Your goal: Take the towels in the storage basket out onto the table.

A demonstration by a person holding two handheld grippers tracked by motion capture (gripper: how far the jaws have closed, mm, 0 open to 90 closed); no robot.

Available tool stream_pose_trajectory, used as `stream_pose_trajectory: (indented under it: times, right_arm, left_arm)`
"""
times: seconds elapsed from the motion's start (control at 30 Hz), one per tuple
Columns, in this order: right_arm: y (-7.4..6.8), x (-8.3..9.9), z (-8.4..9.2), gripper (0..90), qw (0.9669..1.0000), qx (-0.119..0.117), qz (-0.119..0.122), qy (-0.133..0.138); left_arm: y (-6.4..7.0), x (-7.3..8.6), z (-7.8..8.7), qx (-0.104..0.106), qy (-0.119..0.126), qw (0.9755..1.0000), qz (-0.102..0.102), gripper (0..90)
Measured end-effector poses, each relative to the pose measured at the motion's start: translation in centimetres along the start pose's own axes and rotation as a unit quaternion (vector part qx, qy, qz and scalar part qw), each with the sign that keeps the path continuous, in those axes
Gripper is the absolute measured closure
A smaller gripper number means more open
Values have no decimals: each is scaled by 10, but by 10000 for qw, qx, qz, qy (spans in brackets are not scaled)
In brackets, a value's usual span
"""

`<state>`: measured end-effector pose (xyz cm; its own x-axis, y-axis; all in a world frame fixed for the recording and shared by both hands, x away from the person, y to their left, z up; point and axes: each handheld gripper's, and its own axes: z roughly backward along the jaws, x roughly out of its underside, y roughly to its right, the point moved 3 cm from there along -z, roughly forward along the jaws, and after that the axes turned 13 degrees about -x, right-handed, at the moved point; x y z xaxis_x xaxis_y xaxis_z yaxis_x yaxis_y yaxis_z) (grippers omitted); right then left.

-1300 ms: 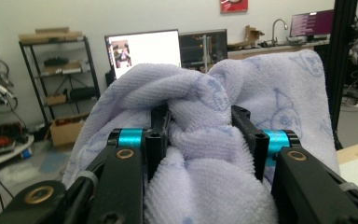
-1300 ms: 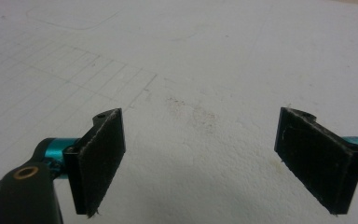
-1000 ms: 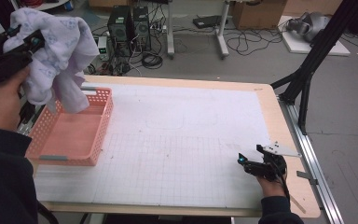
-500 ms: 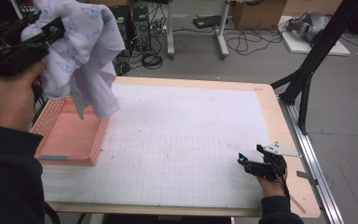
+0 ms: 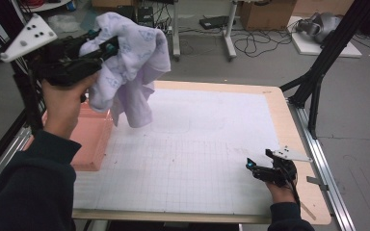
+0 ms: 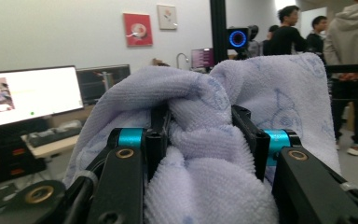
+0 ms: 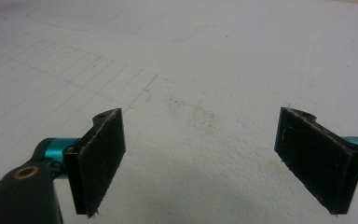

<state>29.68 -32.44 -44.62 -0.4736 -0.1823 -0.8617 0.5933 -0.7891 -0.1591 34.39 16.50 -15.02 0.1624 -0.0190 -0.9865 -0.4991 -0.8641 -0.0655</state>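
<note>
A pale lilac towel (image 5: 130, 67), terry-textured with faint blue printed figures, hangs bunched in the air at about ten o'clock over the table. Its upper folds are pinched together (image 6: 205, 140); the loose end droops down beside a pink basket (image 5: 94, 139).

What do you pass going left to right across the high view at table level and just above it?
Pink basket → lavender towel hanging from the left gripper → bare white grid mat → right gripper resting open on the mat.
</note>
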Motion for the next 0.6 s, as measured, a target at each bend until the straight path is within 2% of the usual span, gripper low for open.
stream_pose_trajectory:
  times: [0.1,0.13,0.17,0.23,0.33,0.57,0.6]
  right_arm:
    - [0,0,0,148,10000,-4,2,3]
    - [0,0,0,148,10000,-6,1,4]
    - [0,0,0,148,10000,-3,8,7]
    - [0,0,0,148,10000,5,29,27]
    - [0,0,1,148,10000,2,19,23]
    - [1,-1,1,148,10000,-2,18,34]
    - [1,-1,1,148,10000,-5,15,31]
  left_arm:
    - [13,8,-9,181,-55,9998,25,621]
    - [21,15,-15,302,-93,9995,73,621]
    - [21,15,-15,302,-93,9995,73,621]
    - [33,27,-24,454,-197,9987,122,621]
    - [41,36,-30,551,-269,9980,139,620]
    - [67,77,-49,858,-494,9948,225,620]
    - [75,91,-55,949,-569,9934,304,620]
